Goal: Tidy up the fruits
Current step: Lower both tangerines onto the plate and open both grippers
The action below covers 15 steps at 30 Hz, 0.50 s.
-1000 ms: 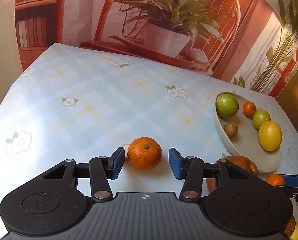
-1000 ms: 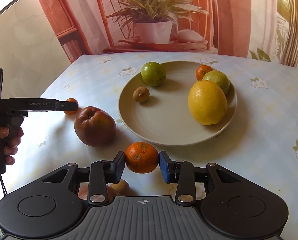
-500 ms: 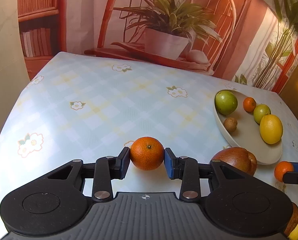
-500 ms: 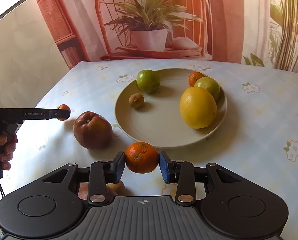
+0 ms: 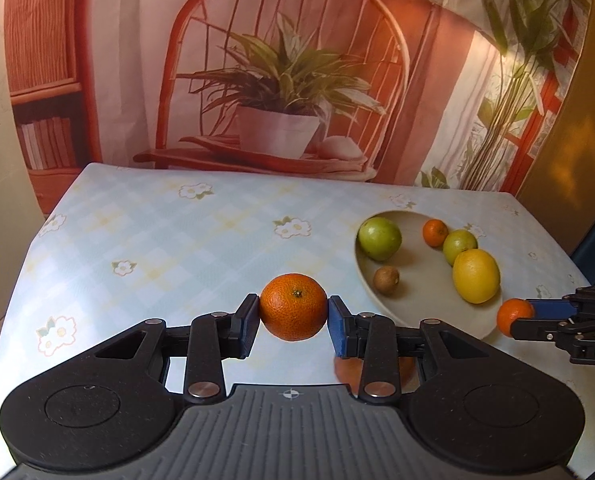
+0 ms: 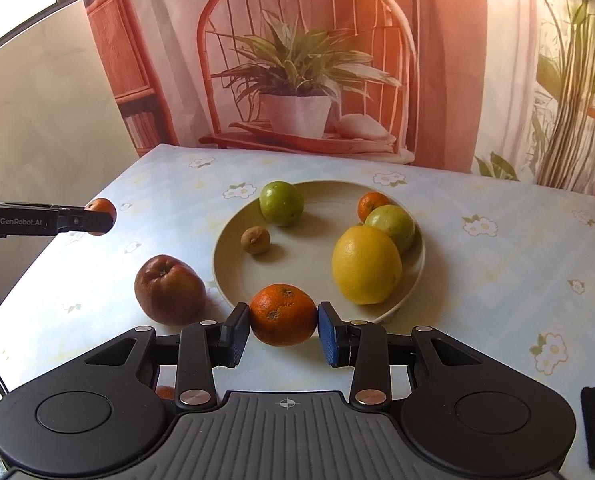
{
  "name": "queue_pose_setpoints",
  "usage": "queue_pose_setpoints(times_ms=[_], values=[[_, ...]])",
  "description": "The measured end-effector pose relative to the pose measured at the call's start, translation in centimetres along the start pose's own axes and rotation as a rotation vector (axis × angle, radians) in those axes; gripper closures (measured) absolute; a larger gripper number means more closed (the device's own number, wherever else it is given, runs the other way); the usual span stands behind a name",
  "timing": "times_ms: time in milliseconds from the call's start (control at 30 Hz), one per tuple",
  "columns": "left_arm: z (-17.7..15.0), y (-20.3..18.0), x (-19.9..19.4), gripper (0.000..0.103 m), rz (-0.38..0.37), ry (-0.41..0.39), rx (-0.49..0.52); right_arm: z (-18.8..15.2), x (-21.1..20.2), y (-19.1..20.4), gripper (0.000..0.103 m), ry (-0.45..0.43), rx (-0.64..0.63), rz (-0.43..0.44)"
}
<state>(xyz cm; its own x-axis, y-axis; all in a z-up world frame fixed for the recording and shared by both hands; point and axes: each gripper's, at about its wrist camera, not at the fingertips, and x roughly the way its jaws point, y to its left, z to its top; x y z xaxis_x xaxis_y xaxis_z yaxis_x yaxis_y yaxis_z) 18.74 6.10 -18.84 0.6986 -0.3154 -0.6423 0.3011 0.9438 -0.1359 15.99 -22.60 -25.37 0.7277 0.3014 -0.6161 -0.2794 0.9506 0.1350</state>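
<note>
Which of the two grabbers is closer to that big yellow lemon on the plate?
Right. The right gripper, holding a mandarin, hovers at the plate's near rim beside the lemon; the left gripper is past the plate, over the table's far side.

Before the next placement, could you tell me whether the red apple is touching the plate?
Cannot tell. In the right wrist view the red apple sits right beside the plate rim, but shadow hides whether any gap remains there.

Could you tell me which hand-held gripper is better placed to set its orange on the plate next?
Right: its orange already hangs at the plate rim, while the left's orange is farther away.
</note>
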Motion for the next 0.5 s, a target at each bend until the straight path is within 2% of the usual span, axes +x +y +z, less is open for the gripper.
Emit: queue_pose_setpoints(times_ms=[233,333,500], values=[[2.0,-3.8,2.0,0.064,-0.064,0.009,0.065,2.4,0.3,-1.9,0.069,-0.036,-0.074,-0.023],[2.7,-5.0,4.0,0.064,-0.088,0.031,0.097,3.7,1.3,-2.7,0.069,-0.042,-0.115,-0.028],[3.4,-5.3,7.8,0.064,-0.097,0.077,0.093,6.0,4.2,-3.3,0.069,-0.036,-0.182,-0.023]])
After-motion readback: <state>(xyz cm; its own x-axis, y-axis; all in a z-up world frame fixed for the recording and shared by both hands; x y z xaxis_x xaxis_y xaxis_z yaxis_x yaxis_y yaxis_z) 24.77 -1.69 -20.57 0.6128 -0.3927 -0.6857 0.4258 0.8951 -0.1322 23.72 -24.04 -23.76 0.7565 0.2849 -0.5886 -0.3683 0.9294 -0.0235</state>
